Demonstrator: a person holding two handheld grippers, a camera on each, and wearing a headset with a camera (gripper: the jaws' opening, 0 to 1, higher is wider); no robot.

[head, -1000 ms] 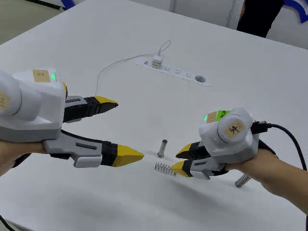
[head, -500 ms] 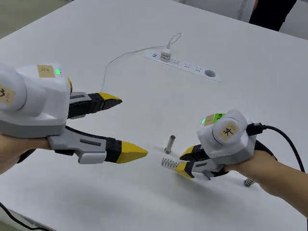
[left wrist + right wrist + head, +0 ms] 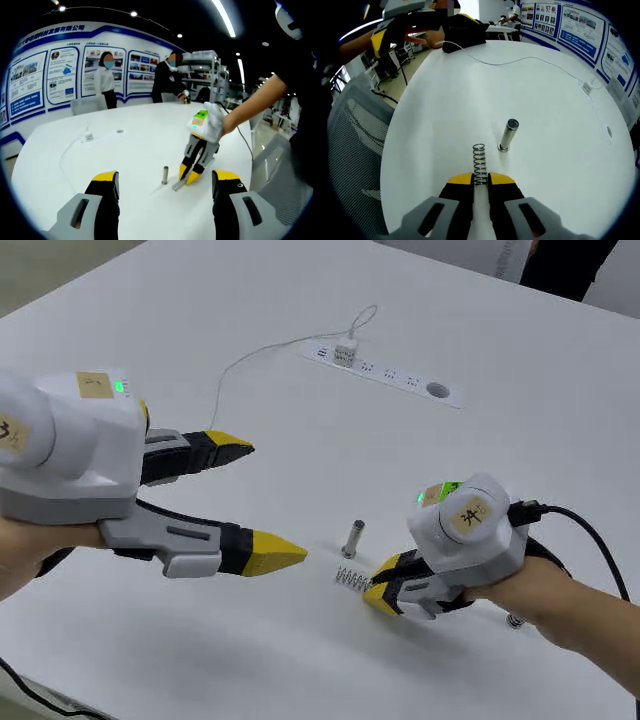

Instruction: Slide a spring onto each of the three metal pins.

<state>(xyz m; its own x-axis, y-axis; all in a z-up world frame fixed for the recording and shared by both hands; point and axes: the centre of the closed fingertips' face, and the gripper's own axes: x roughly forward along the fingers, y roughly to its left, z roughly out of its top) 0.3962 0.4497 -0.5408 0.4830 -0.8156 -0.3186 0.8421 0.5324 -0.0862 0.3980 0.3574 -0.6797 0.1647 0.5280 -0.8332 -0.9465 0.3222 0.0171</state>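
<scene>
One short metal pin [image 3: 353,538] stands upright on the white table [image 3: 300,420]. A small coil spring [image 3: 350,578] lies just in front of the pin, pointing at its base. My right gripper [image 3: 378,592] is shut on the spring's near end. In the right gripper view the spring [image 3: 479,161] sticks out from the closed yellow tips [image 3: 480,177], with the pin [image 3: 509,134] slightly to its right. My left gripper [image 3: 262,502] hovers wide open to the left of the pin, holding nothing. A second spring [image 3: 514,621] peeks out beneath the right hand.
A white power strip [image 3: 385,375] with a plugged charger and a thin white cable [image 3: 260,358] lies at the far side of the table. The right gripper's black cable [image 3: 590,530] trails off to the right. People stand beyond the table in the left gripper view.
The right gripper's jaws have closed together on the spring's end and it has dropped slightly toward the table. The left gripper stays open in place; the head camera shifted.
</scene>
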